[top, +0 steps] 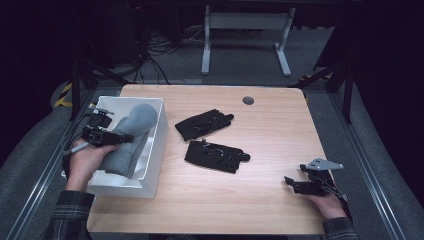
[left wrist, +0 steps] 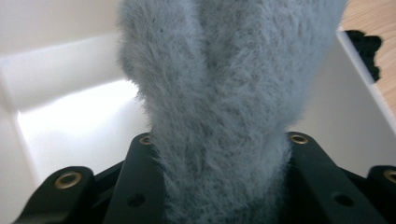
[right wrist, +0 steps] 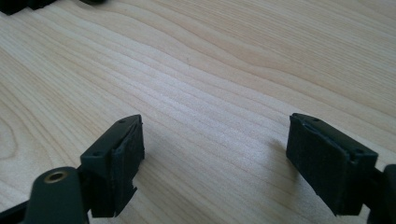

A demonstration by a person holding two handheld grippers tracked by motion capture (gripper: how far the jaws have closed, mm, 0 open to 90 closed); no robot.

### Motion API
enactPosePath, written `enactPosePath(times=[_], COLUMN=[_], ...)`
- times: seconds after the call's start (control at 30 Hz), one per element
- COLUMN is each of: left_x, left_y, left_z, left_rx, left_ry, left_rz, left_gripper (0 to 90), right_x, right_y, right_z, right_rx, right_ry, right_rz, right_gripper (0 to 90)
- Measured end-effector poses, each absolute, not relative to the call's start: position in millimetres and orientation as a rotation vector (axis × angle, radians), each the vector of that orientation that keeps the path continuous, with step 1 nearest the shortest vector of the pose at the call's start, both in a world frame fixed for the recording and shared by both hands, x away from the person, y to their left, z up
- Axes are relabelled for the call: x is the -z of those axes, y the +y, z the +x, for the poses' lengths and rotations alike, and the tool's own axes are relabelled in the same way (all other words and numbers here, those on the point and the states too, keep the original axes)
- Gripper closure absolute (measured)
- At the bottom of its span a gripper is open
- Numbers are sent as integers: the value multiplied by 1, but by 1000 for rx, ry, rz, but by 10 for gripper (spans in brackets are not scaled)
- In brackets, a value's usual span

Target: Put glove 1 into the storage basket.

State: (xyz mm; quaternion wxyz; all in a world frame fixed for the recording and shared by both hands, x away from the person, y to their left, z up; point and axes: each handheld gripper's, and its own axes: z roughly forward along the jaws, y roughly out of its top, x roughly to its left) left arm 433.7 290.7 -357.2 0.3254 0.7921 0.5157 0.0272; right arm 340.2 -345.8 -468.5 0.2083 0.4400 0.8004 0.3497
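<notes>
A fuzzy grey mitten [top: 131,138] hangs into the white bin [top: 156,150] at the table's left side, its upper end leaning toward the bin's far right corner. My left gripper [top: 120,139] is shut on the mitten [left wrist: 224,116], whose fabric bulges between the two black jaws. Two black gloves lie on the wooden table: one [top: 204,124] nearer the middle back, the other [top: 216,156] just in front of it. Low at the table's right front, my right gripper [top: 290,183] is open, and bare wood lies between its fingertips [right wrist: 122,158].
The white bin's walls [left wrist: 70,70] surround the mitten on the left and back. A dark round grommet [top: 248,100] sits near the table's far edge. Table legs and cables stand on the grey floor beyond.
</notes>
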Motion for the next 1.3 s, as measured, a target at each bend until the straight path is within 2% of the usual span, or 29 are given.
enactPosePath(times=[0.57,0.83,1.07,1.23,1.3], left_x=[391,407,421,417,414], left_y=[297,294,292,292,292], left_z=[454,461,468,468,468], left_rx=[-41,-21,-27,-128,-134], left_ry=[1469,1465,1464,1436,1416], left_rz=[2112,2129,2155,2179,2175], left_gripper=[663,634,431,187,164], right_x=[469,469,469,469,469], right_y=[-346,-346,-346,-346,-346], right_z=[340,340,340,340,340], right_rx=[-973,-973,-973,-973,-973], right_ry=[2228,2228,2228,2227,2228], right_rz=[1225,1225,1225,1225,1225], right_gripper=[193,193,194,193,193])
